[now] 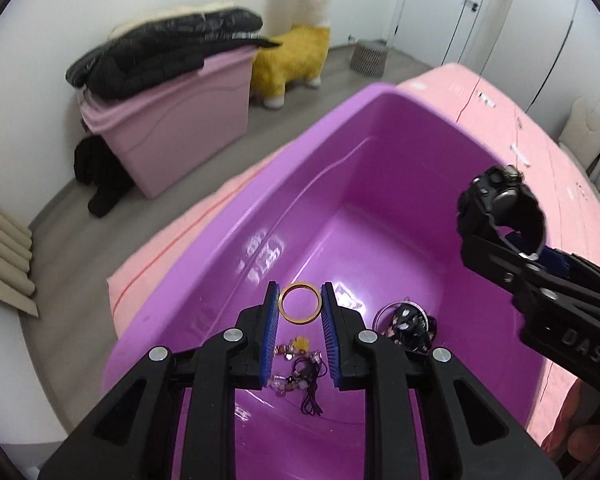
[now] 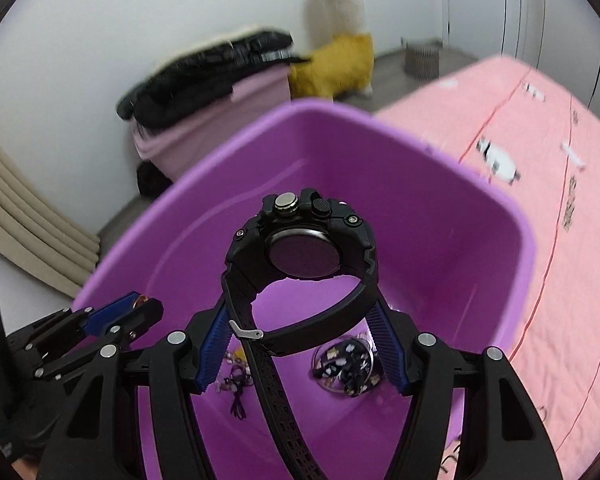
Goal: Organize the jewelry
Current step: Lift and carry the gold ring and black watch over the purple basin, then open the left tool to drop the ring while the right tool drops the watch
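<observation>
On the pink bed point(image 1: 500, 128) sits a purple tub point(image 1: 380, 184) holding beads point(image 1: 296, 364) and a hair tie point(image 1: 406, 322). The left gripper point(image 1: 300, 304) pinches a gold ring point(image 1: 301, 303); the right gripper point(image 2: 296, 344) holds a black watch point(image 2: 300, 248).

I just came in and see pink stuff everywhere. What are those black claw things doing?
A person is sorting jewelry with two hand-held grippers. The left gripper pinches a gold ring and the right gripper holds a black watch, both above a purple tub on a pink bed. Beads and a hair tie already lie in the tub.
</observation>
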`<state>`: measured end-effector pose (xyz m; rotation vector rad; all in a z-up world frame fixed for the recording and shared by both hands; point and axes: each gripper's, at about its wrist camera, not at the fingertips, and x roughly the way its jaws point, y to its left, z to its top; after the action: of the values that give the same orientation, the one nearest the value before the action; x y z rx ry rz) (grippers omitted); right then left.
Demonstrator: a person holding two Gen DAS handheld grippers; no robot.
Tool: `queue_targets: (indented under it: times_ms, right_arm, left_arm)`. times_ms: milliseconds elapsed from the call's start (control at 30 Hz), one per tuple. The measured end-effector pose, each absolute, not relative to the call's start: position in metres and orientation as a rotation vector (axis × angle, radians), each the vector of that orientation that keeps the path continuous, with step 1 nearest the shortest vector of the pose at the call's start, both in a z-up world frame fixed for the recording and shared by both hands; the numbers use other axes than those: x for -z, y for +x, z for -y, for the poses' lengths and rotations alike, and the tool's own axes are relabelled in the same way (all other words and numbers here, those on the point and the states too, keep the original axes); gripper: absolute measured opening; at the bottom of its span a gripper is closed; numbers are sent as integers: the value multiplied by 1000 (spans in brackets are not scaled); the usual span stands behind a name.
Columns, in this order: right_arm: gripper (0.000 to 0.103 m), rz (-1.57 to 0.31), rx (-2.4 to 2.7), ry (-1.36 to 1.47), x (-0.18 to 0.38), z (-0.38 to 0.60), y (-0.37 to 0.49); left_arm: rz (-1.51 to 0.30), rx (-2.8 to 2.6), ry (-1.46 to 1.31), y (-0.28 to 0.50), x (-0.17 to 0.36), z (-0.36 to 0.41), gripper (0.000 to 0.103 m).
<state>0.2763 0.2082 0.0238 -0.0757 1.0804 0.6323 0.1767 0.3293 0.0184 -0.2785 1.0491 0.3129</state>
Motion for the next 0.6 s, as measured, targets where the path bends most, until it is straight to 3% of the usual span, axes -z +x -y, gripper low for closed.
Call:
queue_targets:
  times_ms: [400,467,600]
  right_arm:
    - [62,-1240,-533,-97,15,-219,301]
    - [64,-1259,-522,-79,18,-217,304]
    - [67,-1229,-515,-73,8,-214,301]
  left_arm:
    - [-1156,-322,-308,187,0,-334,22]
    - [-1164,-327,-314,189,0,-336,42]
    - [-1169,-313,-309,188,0,-329,54]
